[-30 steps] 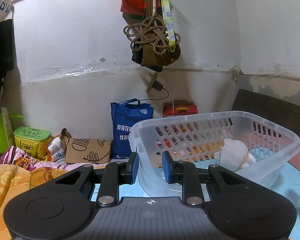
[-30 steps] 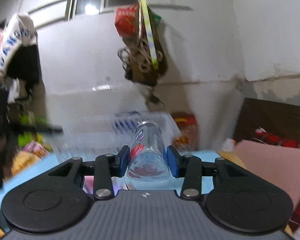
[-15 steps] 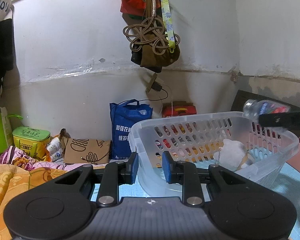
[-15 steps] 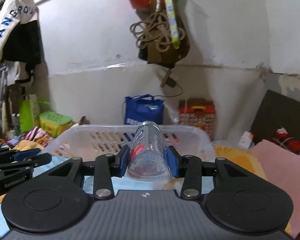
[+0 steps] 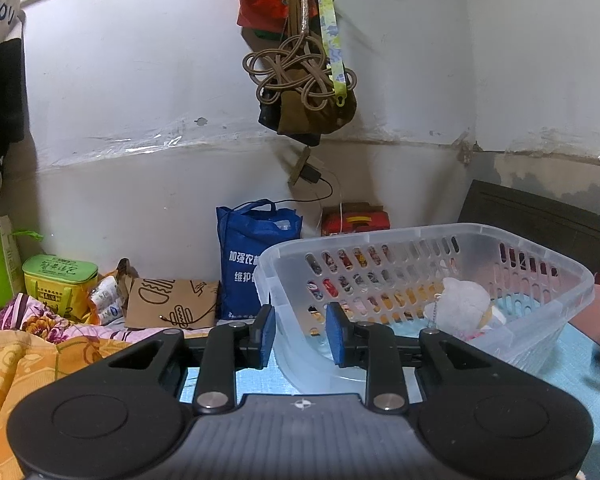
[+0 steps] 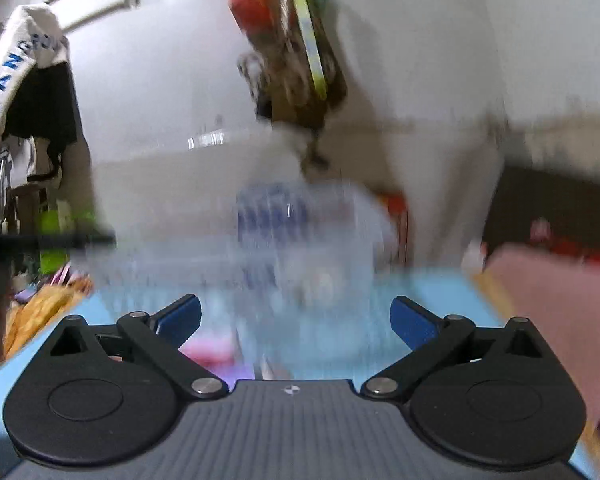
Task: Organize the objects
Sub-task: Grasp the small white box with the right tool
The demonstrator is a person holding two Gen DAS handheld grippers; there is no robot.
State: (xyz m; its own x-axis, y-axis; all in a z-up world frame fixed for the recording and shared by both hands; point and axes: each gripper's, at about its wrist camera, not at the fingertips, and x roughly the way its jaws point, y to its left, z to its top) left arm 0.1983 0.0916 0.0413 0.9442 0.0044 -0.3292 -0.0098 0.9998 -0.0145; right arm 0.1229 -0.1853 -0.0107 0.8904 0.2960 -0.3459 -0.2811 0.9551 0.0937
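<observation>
Basket sits right of the left hand-held gripper, fingers narrowly parted, empty; plush toy lies inside. Right hand-held gripper spread wide, empty (view badly blurred).

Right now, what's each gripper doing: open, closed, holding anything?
Left gripper: partly open, empty, at the near wall of the clear basket.
Right gripper: wide open, holding nothing; view blurred.
</observation>
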